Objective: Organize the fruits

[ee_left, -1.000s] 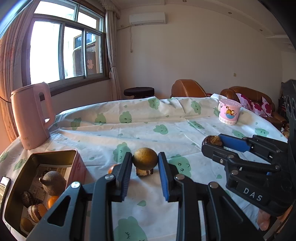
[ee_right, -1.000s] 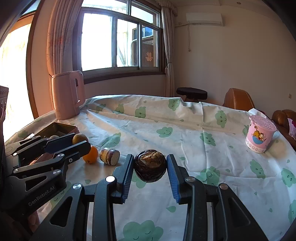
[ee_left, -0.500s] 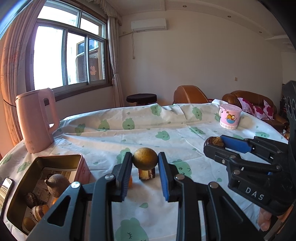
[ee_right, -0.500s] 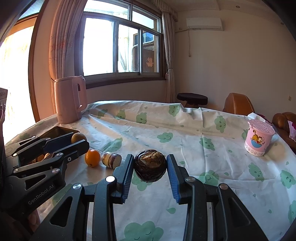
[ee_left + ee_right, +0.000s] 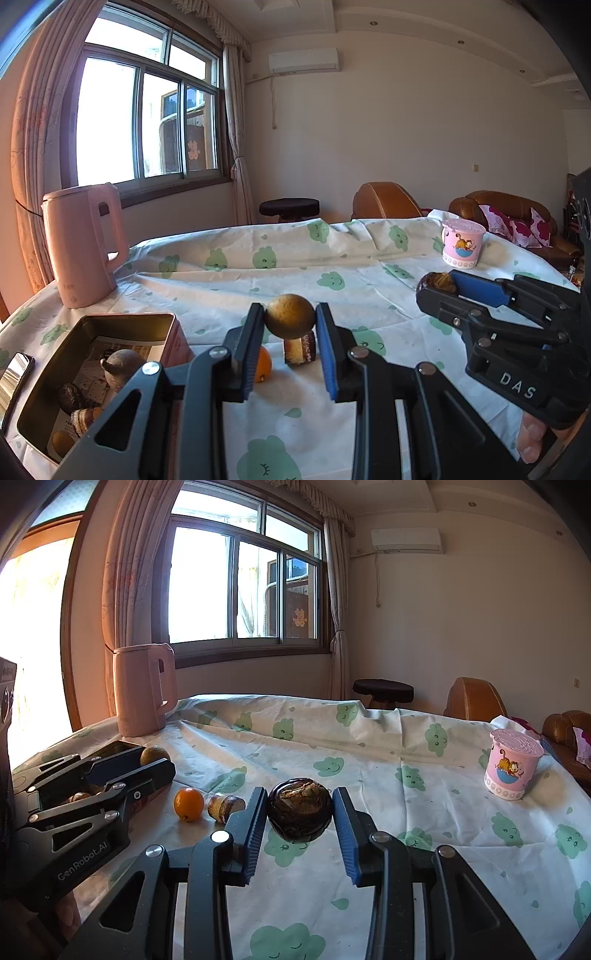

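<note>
A sunlit room with pale plaster walls [image 5: 406, 129] and a stepped ceiling [image 5: 443, 26] set with small recessed lights. A wood-framed sliding window [image 5: 147, 122] admits strong daylight; pinkish curtains [image 5: 33, 122] hang at either side. A white air conditioner [image 5: 303, 60] is mounted high on the far wall, a cord dropping below it. A dark round stool [image 5: 289, 207] stands under the window corner. Brown leather armchairs [image 5: 384, 201] and a sofa [image 5: 506, 206] with floral cushions [image 5: 517, 227] line the right side.
</note>
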`<state>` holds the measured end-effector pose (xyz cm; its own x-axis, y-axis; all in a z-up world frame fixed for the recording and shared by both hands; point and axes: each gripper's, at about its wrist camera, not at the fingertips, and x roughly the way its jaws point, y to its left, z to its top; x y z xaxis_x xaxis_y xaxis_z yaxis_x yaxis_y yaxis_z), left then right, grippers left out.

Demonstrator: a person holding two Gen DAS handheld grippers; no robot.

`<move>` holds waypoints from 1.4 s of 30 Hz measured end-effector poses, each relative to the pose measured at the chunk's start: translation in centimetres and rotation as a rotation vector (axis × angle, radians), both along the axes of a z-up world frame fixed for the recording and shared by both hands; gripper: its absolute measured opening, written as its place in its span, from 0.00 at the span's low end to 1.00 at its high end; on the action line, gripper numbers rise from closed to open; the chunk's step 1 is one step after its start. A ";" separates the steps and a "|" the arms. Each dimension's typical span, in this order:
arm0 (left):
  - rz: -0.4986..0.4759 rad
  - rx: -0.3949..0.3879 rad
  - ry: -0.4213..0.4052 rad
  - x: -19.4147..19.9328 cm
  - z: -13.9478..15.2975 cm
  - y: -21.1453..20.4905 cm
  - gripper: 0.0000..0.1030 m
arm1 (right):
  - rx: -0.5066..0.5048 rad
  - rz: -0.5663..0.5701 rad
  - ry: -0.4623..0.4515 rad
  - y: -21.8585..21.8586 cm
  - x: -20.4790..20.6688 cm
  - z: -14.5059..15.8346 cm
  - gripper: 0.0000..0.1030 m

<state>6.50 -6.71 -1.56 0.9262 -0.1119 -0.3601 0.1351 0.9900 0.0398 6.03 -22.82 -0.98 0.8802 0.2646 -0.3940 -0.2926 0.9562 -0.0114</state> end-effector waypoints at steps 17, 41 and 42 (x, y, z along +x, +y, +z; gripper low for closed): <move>0.043 -0.005 -0.049 -1.4 0.4 1.2 0.29 | -0.021 -0.010 -0.043 0.3 -0.8 0.3 0.37; 0.088 -0.016 -0.012 -1.6 0.4 4.1 0.29 | -0.047 0.052 -0.008 3.3 -0.1 0.2 0.37; 0.092 -0.014 -0.009 -1.6 0.4 4.2 0.29 | -0.045 0.057 -0.005 3.5 0.0 0.2 0.37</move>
<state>4.89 -2.49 -1.20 0.9360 -0.0309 -0.3506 0.0429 0.9987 0.0267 6.02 -19.30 -0.74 0.8663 0.2962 -0.4022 -0.3463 0.9365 -0.0561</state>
